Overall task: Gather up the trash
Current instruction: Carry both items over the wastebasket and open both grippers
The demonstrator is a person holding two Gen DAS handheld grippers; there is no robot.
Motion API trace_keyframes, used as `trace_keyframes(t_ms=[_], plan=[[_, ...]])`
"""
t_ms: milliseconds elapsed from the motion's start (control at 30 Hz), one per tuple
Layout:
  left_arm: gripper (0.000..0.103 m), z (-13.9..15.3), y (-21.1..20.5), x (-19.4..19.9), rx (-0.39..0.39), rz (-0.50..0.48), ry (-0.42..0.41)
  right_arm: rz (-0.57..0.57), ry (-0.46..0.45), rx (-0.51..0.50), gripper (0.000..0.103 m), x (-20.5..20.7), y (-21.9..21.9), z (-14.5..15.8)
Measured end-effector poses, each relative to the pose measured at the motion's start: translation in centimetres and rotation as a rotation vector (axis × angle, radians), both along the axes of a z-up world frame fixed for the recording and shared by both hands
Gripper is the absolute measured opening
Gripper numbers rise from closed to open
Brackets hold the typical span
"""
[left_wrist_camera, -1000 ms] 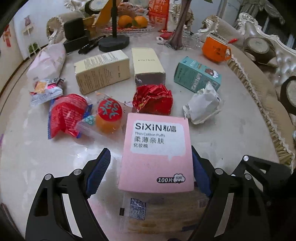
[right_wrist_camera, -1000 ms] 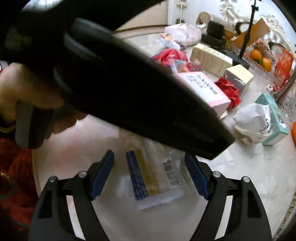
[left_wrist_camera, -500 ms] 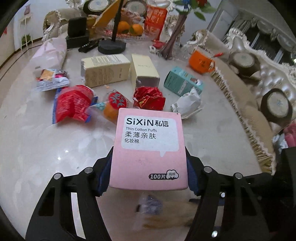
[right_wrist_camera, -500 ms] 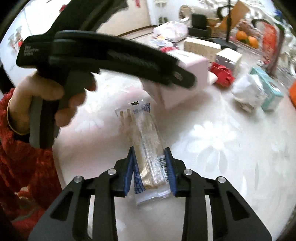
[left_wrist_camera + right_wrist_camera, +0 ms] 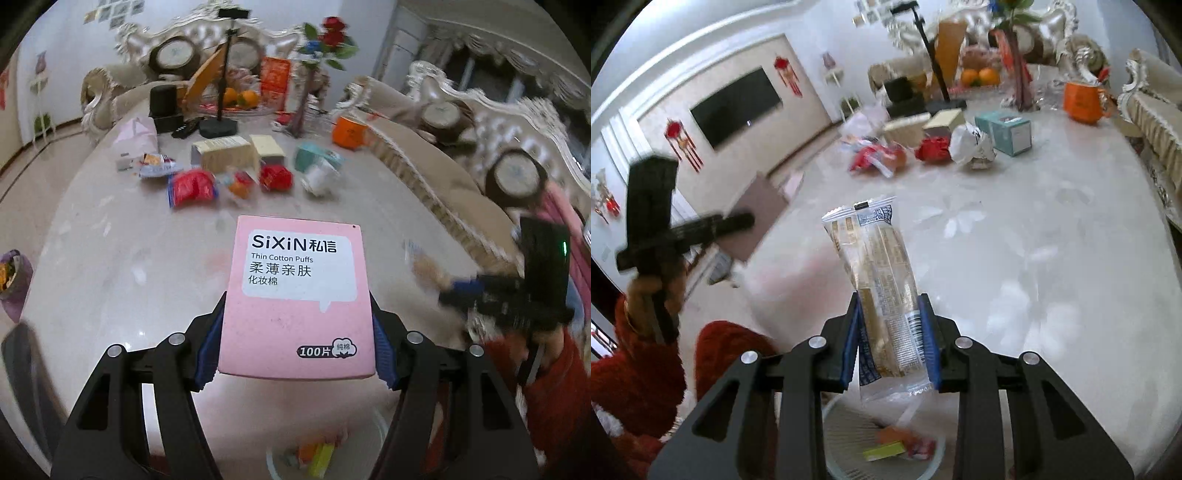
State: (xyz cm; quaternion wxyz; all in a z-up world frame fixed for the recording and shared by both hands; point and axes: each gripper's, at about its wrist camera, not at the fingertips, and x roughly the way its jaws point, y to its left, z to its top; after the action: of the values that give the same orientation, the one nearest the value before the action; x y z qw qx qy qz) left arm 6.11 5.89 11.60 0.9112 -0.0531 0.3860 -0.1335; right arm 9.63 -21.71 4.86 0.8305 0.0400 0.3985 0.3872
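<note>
Since the earlier frame, both items had been lifted off the marble worktop [image 5: 110,258]. The left hand-held gripper [image 5: 295,354] clamped the pink rectangular cotton-puff box [image 5: 299,299] at frame centre. The right hand-held gripper [image 5: 892,345] pinched the clear plastic snack wrapper [image 5: 882,288]. Step in hand: carrying to the white slatted waste basket [image 5: 842,424] at lower centre. The next move likely called for positioning over it, then release.

A wall-mounted television [image 5: 735,105] faces ornate sofas [image 5: 480,147] around the marble table [image 5: 1052,240].
</note>
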Motion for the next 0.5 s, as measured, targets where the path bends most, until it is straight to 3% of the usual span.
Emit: trace_keyframes(t_ms=[133,267,400,500], plan=[[0.065,-1.9,-1.6,-7.7,-0.028,-0.083,0.035,-0.026,-0.001,0.028,0.029,-6.3,-1.2,-0.5],[0.065,-5.9,-3.6,-12.7,-0.065,-0.132,0.143,-0.034,0.091,0.015,0.029,-11.2,-0.7,-3.1],[0.065,-12.4,-6.0,-14.2,-0.005,-0.159,0.28,-0.045,0.235,-0.016,0.029,-13.4,0.6,-7.7],[0.065,-17.8,-7.5,-12.4,0.099,-0.155,0.377,-0.088,0.312,-0.158,0.029,-12.6,2.2,-12.5]])
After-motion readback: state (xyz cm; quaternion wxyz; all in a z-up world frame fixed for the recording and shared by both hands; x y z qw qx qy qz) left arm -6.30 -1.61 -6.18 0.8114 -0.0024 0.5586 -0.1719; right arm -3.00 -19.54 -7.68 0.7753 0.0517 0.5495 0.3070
